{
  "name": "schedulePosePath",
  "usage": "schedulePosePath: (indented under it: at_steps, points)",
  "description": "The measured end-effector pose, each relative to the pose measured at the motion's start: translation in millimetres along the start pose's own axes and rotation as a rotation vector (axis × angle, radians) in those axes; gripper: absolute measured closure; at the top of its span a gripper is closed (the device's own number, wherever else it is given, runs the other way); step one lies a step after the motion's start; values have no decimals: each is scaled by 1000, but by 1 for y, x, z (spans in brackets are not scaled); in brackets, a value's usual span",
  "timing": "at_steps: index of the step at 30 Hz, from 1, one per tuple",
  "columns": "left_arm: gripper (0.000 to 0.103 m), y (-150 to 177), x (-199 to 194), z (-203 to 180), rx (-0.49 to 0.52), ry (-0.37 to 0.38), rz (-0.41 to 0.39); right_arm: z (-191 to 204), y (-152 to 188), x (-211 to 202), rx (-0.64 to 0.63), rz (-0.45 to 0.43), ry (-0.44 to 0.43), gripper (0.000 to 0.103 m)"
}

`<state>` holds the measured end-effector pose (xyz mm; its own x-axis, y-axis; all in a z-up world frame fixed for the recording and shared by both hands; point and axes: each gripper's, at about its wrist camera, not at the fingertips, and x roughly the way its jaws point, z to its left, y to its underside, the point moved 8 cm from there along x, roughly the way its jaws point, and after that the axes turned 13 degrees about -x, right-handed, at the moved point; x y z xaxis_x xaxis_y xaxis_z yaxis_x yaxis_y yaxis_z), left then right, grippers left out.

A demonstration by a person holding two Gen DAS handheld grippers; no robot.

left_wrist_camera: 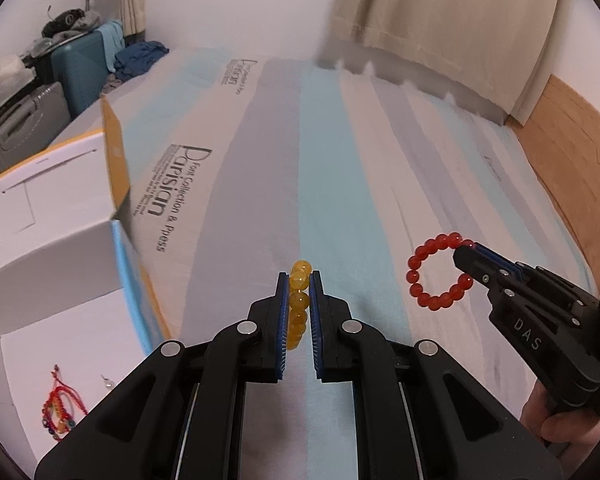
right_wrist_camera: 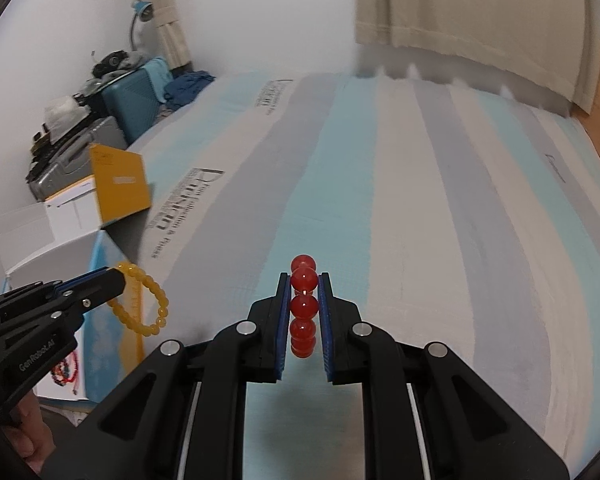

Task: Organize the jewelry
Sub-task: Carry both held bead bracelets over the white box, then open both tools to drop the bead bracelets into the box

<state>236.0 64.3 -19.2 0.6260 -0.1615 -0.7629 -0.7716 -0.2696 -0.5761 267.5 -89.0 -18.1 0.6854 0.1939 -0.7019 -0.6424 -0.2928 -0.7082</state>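
The left gripper (left_wrist_camera: 299,280) is clenched on a yellow bead bracelet (left_wrist_camera: 300,304), held edge-on between its blue pads above the striped bed sheet (left_wrist_camera: 340,160). The right gripper (right_wrist_camera: 304,280) grasps a red bead bracelet (right_wrist_camera: 303,308) the same way, raised over the sheet. At the bed's left edge stands an open white box (left_wrist_camera: 60,260) holding 1 bundle of colourful string bracelets (left_wrist_camera: 60,408).

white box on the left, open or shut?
Open. The white cardboard box has its yellow-lined flap raised, and a red cord bracelet lies visible on its floor.
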Motion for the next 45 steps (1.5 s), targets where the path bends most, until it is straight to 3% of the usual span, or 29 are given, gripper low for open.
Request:
schedulePosePath:
  at_steps: [25,34,45]
  points:
    - [93,-16,-93,125,-122,-143,-148,166,-46,-40,-181,-113,-187,90]
    - [93,-2,-94,185,-172,-217,-112,232,-42,-26,-243,-84,-276,90]
    - [93,33,-72,258,-247,-342,-13,284,-10,30,-311,66,-337,90]
